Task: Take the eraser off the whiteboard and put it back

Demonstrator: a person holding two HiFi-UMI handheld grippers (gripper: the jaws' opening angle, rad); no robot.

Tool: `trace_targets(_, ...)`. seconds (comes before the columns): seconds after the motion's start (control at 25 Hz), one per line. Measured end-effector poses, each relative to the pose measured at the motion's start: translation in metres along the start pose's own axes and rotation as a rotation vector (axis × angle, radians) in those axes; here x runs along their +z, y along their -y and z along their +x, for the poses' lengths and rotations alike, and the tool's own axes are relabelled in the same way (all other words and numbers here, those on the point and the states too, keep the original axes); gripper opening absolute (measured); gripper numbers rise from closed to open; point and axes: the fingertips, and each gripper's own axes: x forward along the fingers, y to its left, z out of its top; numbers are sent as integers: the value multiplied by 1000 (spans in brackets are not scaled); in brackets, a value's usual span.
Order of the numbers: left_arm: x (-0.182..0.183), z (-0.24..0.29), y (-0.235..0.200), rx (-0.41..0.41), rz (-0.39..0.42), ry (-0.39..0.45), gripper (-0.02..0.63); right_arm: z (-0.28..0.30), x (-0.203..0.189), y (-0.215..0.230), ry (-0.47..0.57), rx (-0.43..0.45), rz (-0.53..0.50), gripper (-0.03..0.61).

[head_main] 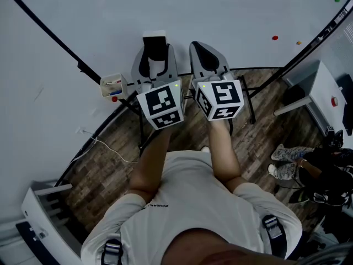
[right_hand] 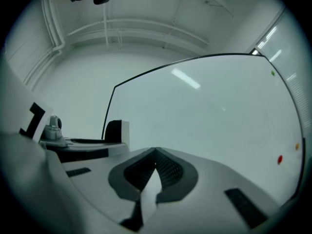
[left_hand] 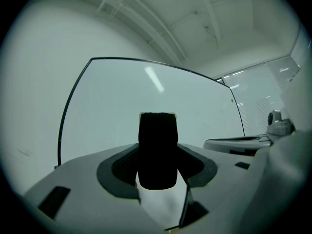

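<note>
Closest to the camera is the person's white shirt point(head_main: 193, 203), with both forearms reaching toward the whiteboard point(head_main: 231, 15). The left gripper point(head_main: 155, 57) has its fingers clamped on the black eraser point(left_hand: 157, 150), which stands upright just above the board's lower edge; whether it touches the board is unclear. The right gripper point(right_hand: 155, 165), just beside it, has its fingers pressed together on nothing. A small marker box point(head_main: 113, 85) sits on that lower edge.

Big white whiteboard with black frame point(head_main: 220, 10) blocks dead ahead, open face above both grippers. Small white marker box point(head_main: 113, 86) on its lower edge, near left gripper point(head_main: 155, 53), whose jaws clamp the black felt eraser point(left_hand: 157, 150). Right gripper point(head_main: 198, 47) just beside, narrow gap between them
</note>
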Motion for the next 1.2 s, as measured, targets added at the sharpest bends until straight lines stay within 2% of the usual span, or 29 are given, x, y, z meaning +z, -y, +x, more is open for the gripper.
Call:
trace_targets(0.96, -5, 20, -32, 67, 11, -30, 224, 1, -2, -2, 3, 4, -2, 14)
trace_targets(1.2, -1, 23, -39, 85, -18, -29, 224, 4, 0, -3, 6, 4, -4, 14)
